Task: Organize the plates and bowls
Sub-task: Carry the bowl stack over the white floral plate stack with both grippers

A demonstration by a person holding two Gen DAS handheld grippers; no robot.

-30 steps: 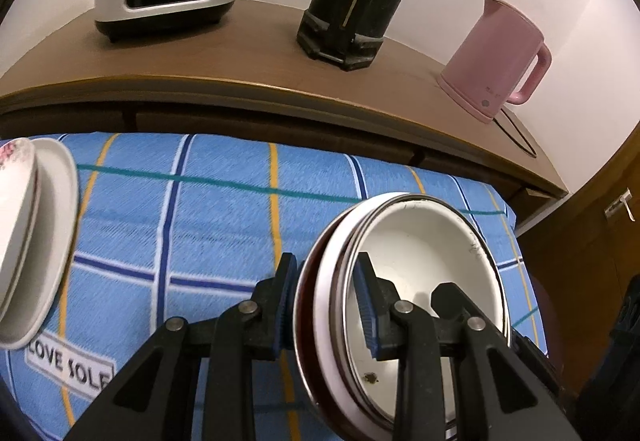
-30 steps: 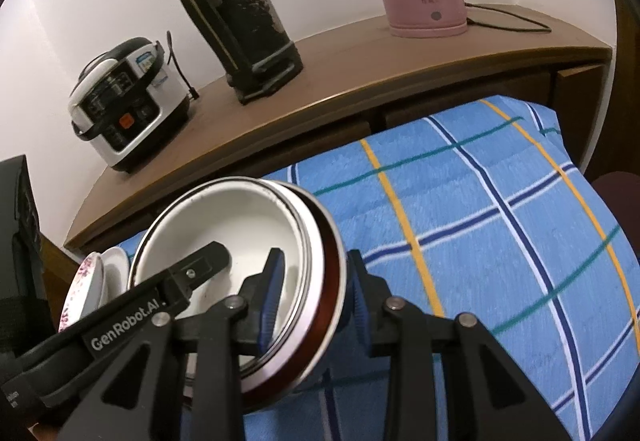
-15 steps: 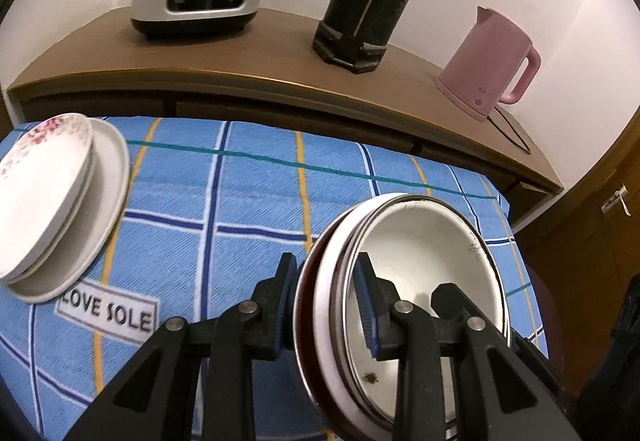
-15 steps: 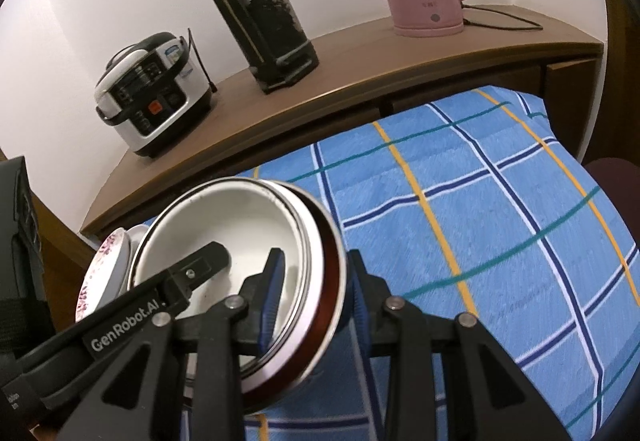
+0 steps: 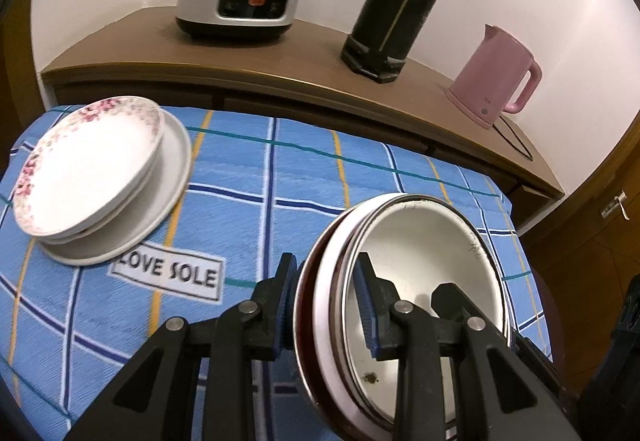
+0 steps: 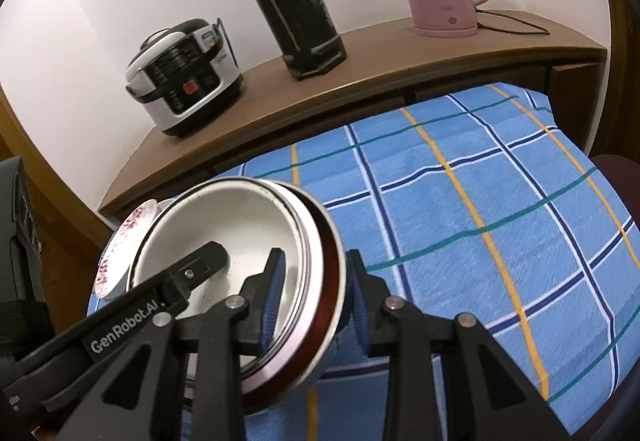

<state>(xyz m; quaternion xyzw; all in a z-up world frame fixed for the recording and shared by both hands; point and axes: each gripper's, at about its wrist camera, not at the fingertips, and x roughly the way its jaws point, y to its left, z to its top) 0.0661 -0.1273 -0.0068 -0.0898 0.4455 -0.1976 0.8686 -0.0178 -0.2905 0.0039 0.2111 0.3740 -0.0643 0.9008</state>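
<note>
Both tools are clamping opposite rims of a nested stack of round bowls (image 5: 416, 261), sharing its weight: the left gripper (image 5: 326, 305) is gripping the near rim at lower centre of its view, the right gripper (image 6: 314, 297) likewise. The stack, white enamel inside with dark red and white outer rims, is hanging tilted over the blue checked tablecloth (image 5: 248, 177). White floral plates (image 5: 92, 169) are lying stacked at left.
</note>
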